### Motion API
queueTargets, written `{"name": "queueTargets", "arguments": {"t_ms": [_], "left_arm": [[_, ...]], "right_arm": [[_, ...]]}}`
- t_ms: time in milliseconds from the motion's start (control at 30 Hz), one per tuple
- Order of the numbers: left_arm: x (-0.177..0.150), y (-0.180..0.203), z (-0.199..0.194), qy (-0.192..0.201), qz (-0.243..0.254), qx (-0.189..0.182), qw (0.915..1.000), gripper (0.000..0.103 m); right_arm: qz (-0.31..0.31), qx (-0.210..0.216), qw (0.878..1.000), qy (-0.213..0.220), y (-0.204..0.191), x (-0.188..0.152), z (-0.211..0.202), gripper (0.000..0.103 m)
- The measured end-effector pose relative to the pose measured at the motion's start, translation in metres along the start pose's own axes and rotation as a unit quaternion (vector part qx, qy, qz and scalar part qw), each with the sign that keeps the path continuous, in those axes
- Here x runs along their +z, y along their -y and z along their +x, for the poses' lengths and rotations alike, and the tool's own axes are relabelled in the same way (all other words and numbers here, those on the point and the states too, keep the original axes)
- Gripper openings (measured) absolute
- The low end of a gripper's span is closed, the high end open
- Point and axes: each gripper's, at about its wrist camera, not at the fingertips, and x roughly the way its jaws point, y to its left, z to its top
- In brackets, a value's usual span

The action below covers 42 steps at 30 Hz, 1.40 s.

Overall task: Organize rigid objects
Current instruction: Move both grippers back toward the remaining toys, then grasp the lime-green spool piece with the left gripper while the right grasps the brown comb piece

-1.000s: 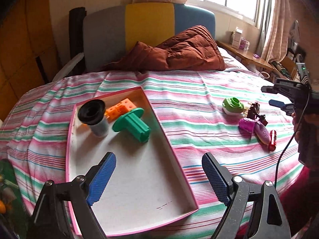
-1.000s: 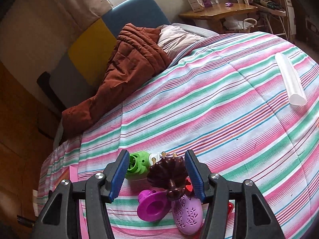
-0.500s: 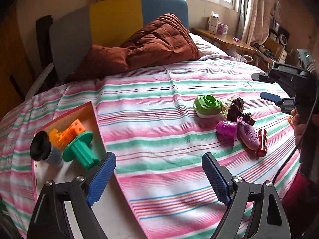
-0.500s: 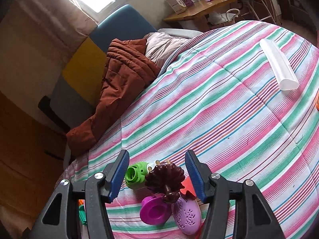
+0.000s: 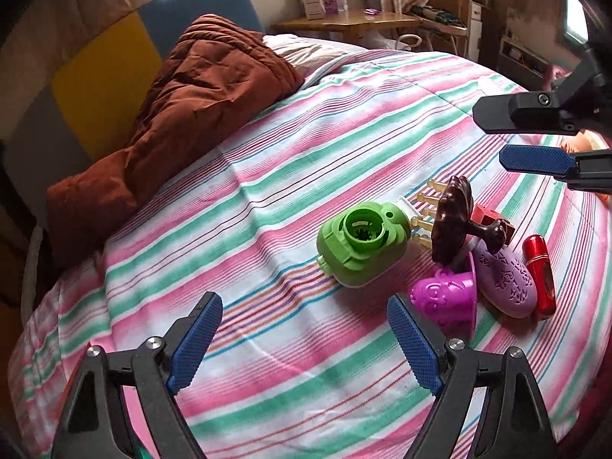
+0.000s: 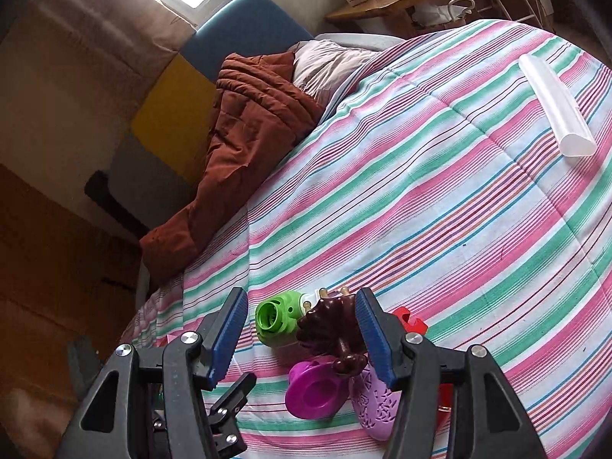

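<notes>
Striped pink-and-green bedspread (image 5: pixel 267 176) holds a green round plastic toy (image 5: pixel 361 243), opening tilted toward the gaping, empty left gripper (image 5: pixel 304 340); right gripper (image 6: pixel 300 338) gapes around a brown scalloped toy (image 6: pixel 329 327).

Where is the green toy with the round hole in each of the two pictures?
Left wrist view: the green toy lies right of centre on the striped bedspread.
Right wrist view: the green toy sits low in the picture, just left of centre.
Shared landmark: the dark brown toy, right beside it in both views.

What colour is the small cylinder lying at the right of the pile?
Shiny red cylinder, clearest in the left wrist view.
</notes>
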Motion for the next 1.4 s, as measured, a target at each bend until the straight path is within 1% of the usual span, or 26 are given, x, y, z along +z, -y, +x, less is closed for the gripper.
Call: {"name": "queueTargets", "arguments": {"t_ms": [200, 367, 433, 500, 567, 600, 633, 667, 733, 800, 933, 1033, 1133, 1267, 1367, 1400], "left_arm": [[0.023, 0.011, 0.026, -0.003, 0.076, -0.012, 0.9971, 0.089], [0.036, 0.023, 0.04, -0.005, 0.133, -0.041, 0.9902, 0.089], [0.04, 0.026, 0.044, -0.004, 0.146, -0.054, 0.9878, 0.089], [0.044, 0.025, 0.048, -0.004, 0.143, -0.069, 0.9874, 0.089], [0.046, 0.02, 0.052, -0.011, 0.121, -0.087, 0.9888, 0.086], [0.045, 0.017, 0.055, -0.016, 0.107, -0.097, 0.9894, 0.079], [0.043, 0.015, 0.057, -0.024, 0.092, -0.108, 0.9896, 0.064], [0.04, 0.014, 0.059, -0.031, 0.08, -0.111, 0.9901, 0.064], [0.032, 0.011, 0.055, -0.023, 0.061, -0.105, 0.9924, 0.064], [0.024, 0.008, 0.05, -0.024, 0.034, -0.102, 0.9939, 0.064], [0.004, -0.003, 0.038, -0.034, -0.027, -0.079, 0.9959, 0.064], [-0.013, -0.012, 0.028, -0.046, -0.074, -0.063, 0.9943, 0.064], [-0.034, -0.014, 0.014, -0.057, -0.114, -0.057, 0.9902, 0.064], [-0.055, -0.009, -0.001, -0.062, -0.141, -0.046, 0.9871, 0.064], [-0.067, -0.008, -0.01, -0.061, -0.162, -0.044, 0.984, 0.064], [-0.071, -0.006, -0.013, -0.06, -0.168, -0.042, 0.983, 0.064]], "right_arm": [[0.01, 0.022, 1.0, -0.012, 0.001, -0.001, 0.003, 0.059], [0.023, 0.034, 0.999, -0.016, 0.004, -0.001, 0.003, 0.059], [0.028, 0.037, 0.999, -0.019, 0.007, 0.0, 0.004, 0.059], [0.031, 0.036, 0.999, -0.019, 0.008, 0.001, 0.004, 0.059], [0.032, 0.034, 0.999, -0.018, 0.01, 0.002, 0.004, 0.059], [0.032, 0.031, 0.999, -0.017, 0.01, 0.003, 0.004, 0.059], [0.033, 0.028, 0.999, -0.015, 0.011, 0.004, 0.004, 0.059], [0.034, 0.025, 0.999, -0.014, 0.012, 0.004, 0.004, 0.059], [0.036, 0.022, 0.999, -0.014, 0.014, 0.005, 0.004, 0.059], [0.035, 0.016, 0.999, -0.013, 0.015, 0.005, 0.005, 0.059], [0.033, 0.005, 0.999, -0.012, 0.015, 0.006, 0.006, 0.059], [0.03, -0.003, 0.999, -0.015, 0.016, 0.006, 0.008, 0.059], [0.021, -0.012, 0.999, -0.028, 0.014, 0.006, 0.014, 0.059], [-0.012, -0.026, 0.998, -0.05, 0.005, 0.003, 0.025, 0.059], [-0.052, -0.053, 0.995, -0.064, -0.006, 0.001, 0.036, 0.06], [-0.065, -0.067, 0.993, -0.068, -0.008, 0.0, 0.039, 0.063]]}}
